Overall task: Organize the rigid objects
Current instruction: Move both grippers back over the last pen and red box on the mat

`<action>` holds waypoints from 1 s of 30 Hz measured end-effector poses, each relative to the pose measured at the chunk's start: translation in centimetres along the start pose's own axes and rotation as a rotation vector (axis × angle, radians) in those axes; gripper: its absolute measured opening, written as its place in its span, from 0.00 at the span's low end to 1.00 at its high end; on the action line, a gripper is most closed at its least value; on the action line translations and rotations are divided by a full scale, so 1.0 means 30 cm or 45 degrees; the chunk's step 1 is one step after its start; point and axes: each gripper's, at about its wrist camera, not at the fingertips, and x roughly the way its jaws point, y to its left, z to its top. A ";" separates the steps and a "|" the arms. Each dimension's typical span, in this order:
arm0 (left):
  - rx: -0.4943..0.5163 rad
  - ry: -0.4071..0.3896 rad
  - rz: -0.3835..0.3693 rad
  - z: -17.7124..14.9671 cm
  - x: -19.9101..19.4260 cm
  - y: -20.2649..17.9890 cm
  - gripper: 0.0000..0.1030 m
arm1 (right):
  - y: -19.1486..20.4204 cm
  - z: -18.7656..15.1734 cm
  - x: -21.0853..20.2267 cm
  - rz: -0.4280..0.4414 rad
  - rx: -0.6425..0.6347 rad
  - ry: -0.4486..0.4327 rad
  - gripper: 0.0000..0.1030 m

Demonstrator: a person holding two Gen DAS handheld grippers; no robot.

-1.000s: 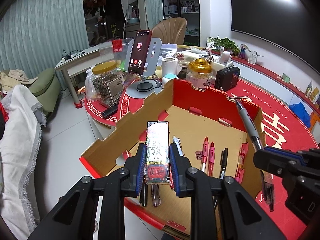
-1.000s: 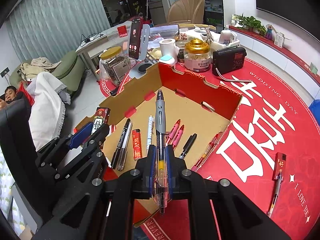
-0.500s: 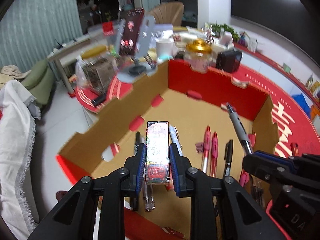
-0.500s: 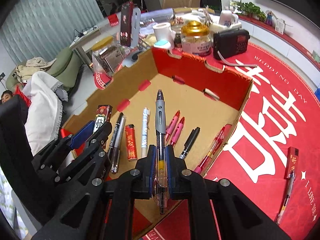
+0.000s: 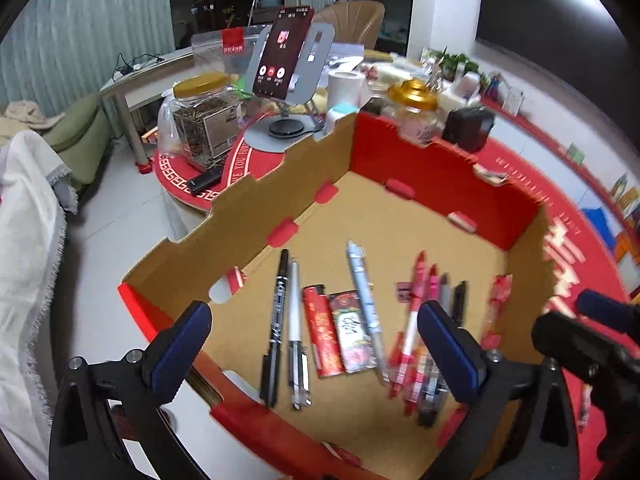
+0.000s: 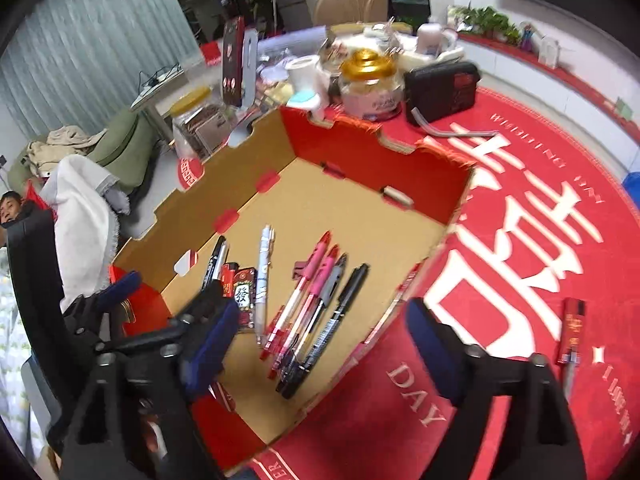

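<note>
Left gripper (image 5: 316,344): jaws opening, wide apart over box, gripping nothing.
Cardboard box (image 5: 256,204): on red tablecloth (image 6: 520,216), open top.
Box floor, left: black marker (image 5: 279,312), silver pen (image 5: 295,320), red lighter (image 5: 323,334), patterned lighter (image 5: 352,332) flat just beside it, white pen (image 5: 366,300).
Box floor, right: two pink pens (image 6: 308,292), grey pen (image 6: 330,286), black pen (image 6: 340,312).
Right gripper (image 6: 320,348): jaws opening, nothing between pads.
Outside box, right: red lighter and pen (image 6: 572,326) on cloth.

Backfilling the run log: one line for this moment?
left gripper: jaws opening, empty | right gripper: jaws opening, empty | cardboard box: pens, two lighters inside
</note>
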 end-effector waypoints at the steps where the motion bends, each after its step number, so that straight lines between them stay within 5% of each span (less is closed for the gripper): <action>1: -0.007 -0.012 -0.022 -0.004 -0.018 -0.004 1.00 | -0.004 -0.015 -0.025 -0.005 -0.002 -0.017 0.89; 9: 0.071 -0.065 -0.192 -0.068 -0.166 -0.178 1.00 | -0.200 -0.273 -0.147 -0.097 0.187 0.013 0.89; 15: 0.305 0.016 -0.357 -0.193 -0.193 -0.495 1.00 | -0.450 -0.502 -0.220 -0.290 0.407 0.063 0.89; 21: 0.509 0.143 -0.415 -0.323 -0.110 -0.809 1.00 | -0.691 -0.647 -0.366 -0.405 0.651 0.022 0.89; 26: 0.550 0.192 -0.393 -0.384 -0.016 -1.000 1.00 | -0.809 -0.714 -0.433 -0.427 0.739 0.003 0.89; 30: 0.582 0.197 -0.282 -0.392 0.043 -1.042 1.00 | -0.861 -0.734 -0.452 -0.404 0.770 -0.006 0.89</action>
